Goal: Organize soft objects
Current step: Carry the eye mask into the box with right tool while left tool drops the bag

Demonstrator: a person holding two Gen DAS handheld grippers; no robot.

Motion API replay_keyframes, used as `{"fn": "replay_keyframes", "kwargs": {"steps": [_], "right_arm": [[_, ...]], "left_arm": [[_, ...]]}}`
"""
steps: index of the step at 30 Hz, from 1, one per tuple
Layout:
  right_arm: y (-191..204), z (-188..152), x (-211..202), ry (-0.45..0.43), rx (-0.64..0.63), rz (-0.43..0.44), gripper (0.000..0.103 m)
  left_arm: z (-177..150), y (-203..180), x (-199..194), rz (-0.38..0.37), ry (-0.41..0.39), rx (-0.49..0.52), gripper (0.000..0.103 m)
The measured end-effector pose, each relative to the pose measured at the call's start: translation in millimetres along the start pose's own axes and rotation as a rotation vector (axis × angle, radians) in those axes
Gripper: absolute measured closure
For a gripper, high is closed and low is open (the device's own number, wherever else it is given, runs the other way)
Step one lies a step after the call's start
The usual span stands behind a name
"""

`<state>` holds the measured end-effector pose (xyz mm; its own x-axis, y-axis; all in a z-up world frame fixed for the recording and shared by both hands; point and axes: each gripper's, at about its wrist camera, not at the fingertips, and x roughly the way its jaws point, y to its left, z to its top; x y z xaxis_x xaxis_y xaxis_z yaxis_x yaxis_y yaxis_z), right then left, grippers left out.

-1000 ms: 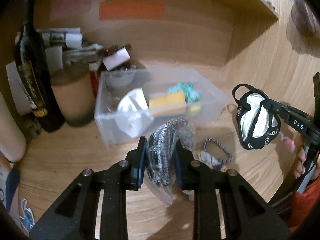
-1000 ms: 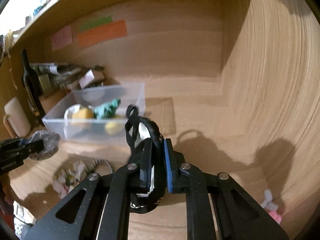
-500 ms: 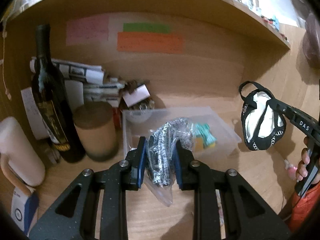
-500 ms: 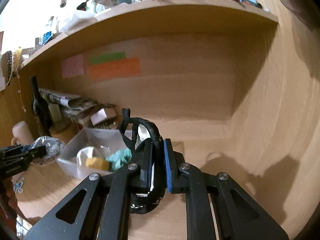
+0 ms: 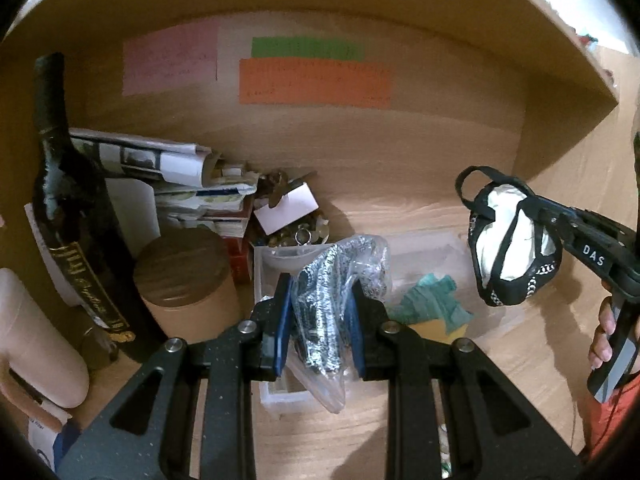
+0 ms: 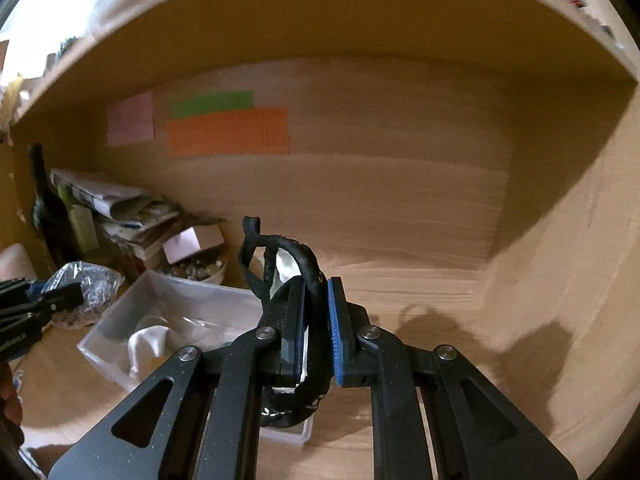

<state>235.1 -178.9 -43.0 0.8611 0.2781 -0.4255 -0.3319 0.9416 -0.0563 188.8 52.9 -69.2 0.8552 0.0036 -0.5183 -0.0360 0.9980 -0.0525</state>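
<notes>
My left gripper (image 5: 320,320) is shut on a clear plastic bag with black-and-white fabric (image 5: 328,300) and holds it above the near end of a clear plastic bin (image 5: 492,316). The bin holds a teal cloth (image 5: 428,304), a yellow sponge (image 5: 428,330) and a white cloth (image 6: 146,346). My right gripper (image 6: 316,332) is shut on a black-and-white pouch with a strap (image 6: 288,264). It hangs in the air above the bin's right end (image 6: 208,304). The pouch (image 5: 512,248) also shows in the left wrist view, right of the bag.
A dark wine bottle (image 5: 72,216), a round wood-lidded canister (image 5: 188,284), rolled papers (image 5: 160,164) and a bowl of small trinkets (image 5: 296,236) crowd the shelf's left back. Coloured notes (image 5: 312,80) are stuck on the back wall. A wooden side wall (image 6: 560,240) stands at right.
Both grippers have risen and moved forward over the bin, each still holding its item. The bin has dropped lower in both views and the shelf's underside fills the top.
</notes>
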Motion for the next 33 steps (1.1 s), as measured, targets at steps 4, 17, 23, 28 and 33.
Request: {"fn": "replay_keyframes", "kwargs": {"steps": [4, 17, 23, 28, 33], "right_arm": [[7.3, -3.4, 24.4, 0.050, -0.039, -0.004, 0.093], [17.2, -25.1, 76.4, 0.195, -0.113, -0.005, 0.093], [26.0, -34.9, 88.6, 0.246, -0.154, 0.002, 0.092], [25.7, -36.4, 90.0, 0.286, -0.164, 0.009, 0.089], [22.8, -34.6, 80.1, 0.283, -0.152, 0.019, 0.073]], "left_arm": [[-4.4, 0.1, 22.0, 0.007, 0.045, -0.004, 0.078], [-17.2, -1.2, 70.3, -0.003, 0.152, -0.005, 0.077], [-18.3, -2.1, 73.9, 0.006, 0.170, 0.007, 0.070], [-21.1, -3.9, 70.9, -0.003, 0.177, 0.015, 0.059], [-24.1, -7.5, 59.7, -0.025, 0.173, 0.028, 0.049]]}}
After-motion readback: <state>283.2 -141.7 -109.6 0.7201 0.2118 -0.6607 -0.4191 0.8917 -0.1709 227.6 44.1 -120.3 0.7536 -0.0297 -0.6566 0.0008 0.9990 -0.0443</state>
